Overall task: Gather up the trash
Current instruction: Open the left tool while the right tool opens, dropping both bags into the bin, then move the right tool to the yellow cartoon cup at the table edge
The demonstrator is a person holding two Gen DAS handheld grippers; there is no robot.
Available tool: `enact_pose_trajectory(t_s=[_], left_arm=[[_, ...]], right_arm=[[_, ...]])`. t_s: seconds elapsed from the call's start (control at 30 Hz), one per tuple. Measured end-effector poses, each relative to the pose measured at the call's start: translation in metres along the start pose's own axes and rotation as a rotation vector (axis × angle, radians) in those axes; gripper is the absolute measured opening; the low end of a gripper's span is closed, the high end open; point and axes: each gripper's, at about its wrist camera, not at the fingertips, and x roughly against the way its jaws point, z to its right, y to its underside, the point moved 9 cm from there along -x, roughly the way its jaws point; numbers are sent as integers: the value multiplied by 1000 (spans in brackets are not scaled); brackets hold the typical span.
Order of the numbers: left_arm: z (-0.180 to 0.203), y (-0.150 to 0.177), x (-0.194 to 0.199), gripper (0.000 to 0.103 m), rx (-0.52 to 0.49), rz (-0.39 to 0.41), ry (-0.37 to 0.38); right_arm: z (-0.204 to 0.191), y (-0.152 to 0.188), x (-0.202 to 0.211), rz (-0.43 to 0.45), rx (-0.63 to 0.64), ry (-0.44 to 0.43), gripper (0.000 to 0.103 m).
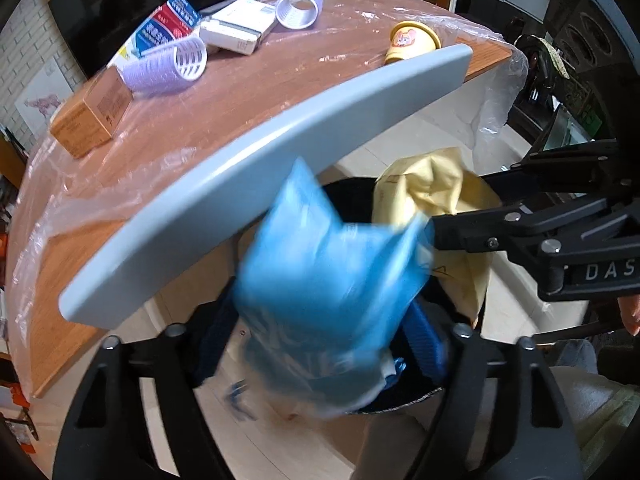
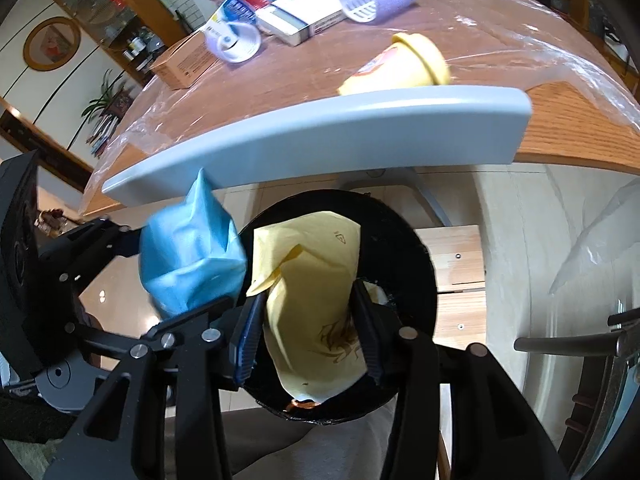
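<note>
While the left gripper [image 1: 320, 344] stands released around a blurred blue bag [image 1: 328, 264], the right gripper [image 2: 310, 334] brackets a crumpled yellow wrapper [image 2: 312, 280] over the black bin [image 2: 404, 240]; a grey table edge [image 2: 320, 140] lies just ahead.

A: Where does the left wrist view look from?

B: From just behind the left gripper [image 1: 320, 344], tilted steeply down, close over a black bin [image 1: 352, 188] below the table [image 1: 248, 92] edge.

A: And the right wrist view?

B: From behind the right gripper [image 2: 308, 328], also tilted down, nearly above the same bin [image 2: 404, 248].

A: What do they share?

B: The bin, the blue bag [image 1: 332, 268] [image 2: 192, 256], the yellow paper [image 1: 428, 188] [image 2: 312, 280], the grey board [image 1: 256, 184] [image 2: 320, 136], and each other's gripper.
</note>
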Motion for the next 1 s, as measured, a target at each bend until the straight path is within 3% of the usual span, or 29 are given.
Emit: enact_pose_trajectory(t_s=[0.13, 0.27, 0.7, 0.83, 0.93, 1.0], left_arm=[[1, -4, 2, 87, 7, 18, 20], [-1, -5, 4, 87, 31, 25, 54], [-10, -13, 42, 87, 41, 83, 12], [-13, -23, 69, 87, 41, 147, 2], [-23, -37, 93, 99, 60, 225, -14], [-35, -49, 102, 99, 83, 258, -39]], right_arm=[[2, 1, 4, 13, -9, 6, 61], [6, 2, 11, 26, -22, 12, 64], [-7, -6, 65, 123, 31, 59, 77], [-16, -21, 92, 202, 75, 92, 90], [-25, -42, 113, 284, 141, 150, 96], [-25, -56, 119, 318, 180, 191, 98]])
